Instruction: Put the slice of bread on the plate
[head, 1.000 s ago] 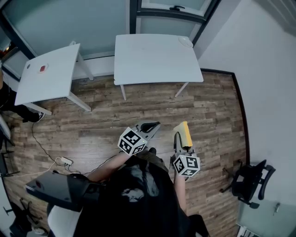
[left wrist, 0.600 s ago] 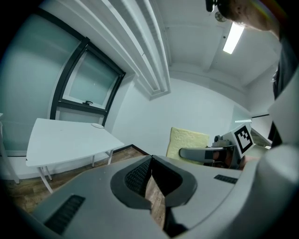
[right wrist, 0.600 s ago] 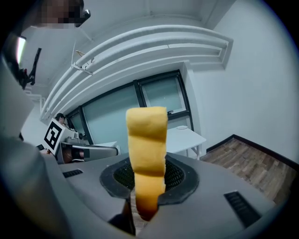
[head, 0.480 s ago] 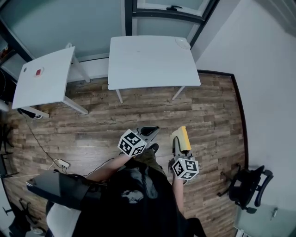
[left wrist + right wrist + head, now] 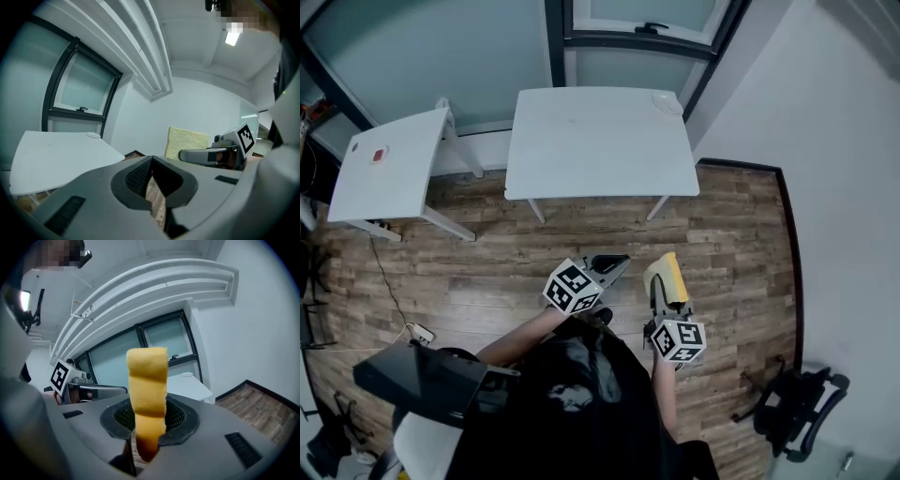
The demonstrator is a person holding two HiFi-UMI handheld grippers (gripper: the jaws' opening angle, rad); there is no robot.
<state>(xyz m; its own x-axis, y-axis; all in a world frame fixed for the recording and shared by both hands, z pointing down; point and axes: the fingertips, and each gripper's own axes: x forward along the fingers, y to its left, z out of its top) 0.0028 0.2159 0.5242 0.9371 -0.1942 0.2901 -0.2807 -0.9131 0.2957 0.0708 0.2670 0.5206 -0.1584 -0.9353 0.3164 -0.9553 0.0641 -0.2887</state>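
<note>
A pale yellow slice of bread point(image 5: 667, 275) stands on edge between the jaws of my right gripper point(image 5: 660, 289), which is shut on it. In the right gripper view the slice of bread point(image 5: 146, 390) rises straight out of the jaws. My left gripper point(image 5: 619, 262) is held beside it at the left, jaws together with nothing between them. Both hang over the wooden floor, short of the white table point(image 5: 600, 141). A small white plate point(image 5: 667, 102) sits at that table's far right corner, also seen as the plate point(image 5: 187, 374) in the right gripper view.
A second white table point(image 5: 389, 169) with a small red object point(image 5: 379, 154) stands at the left. Windows and a white wall point(image 5: 825, 112) bound the room behind and to the right. A black chair point(image 5: 792, 412) stands at the lower right, and cables point(image 5: 403, 323) lie on the floor at the left.
Both grippers and the person have moved forward over the floor, so the white table with the plate now lies nearer. The bread stays gripped in the right gripper.
</note>
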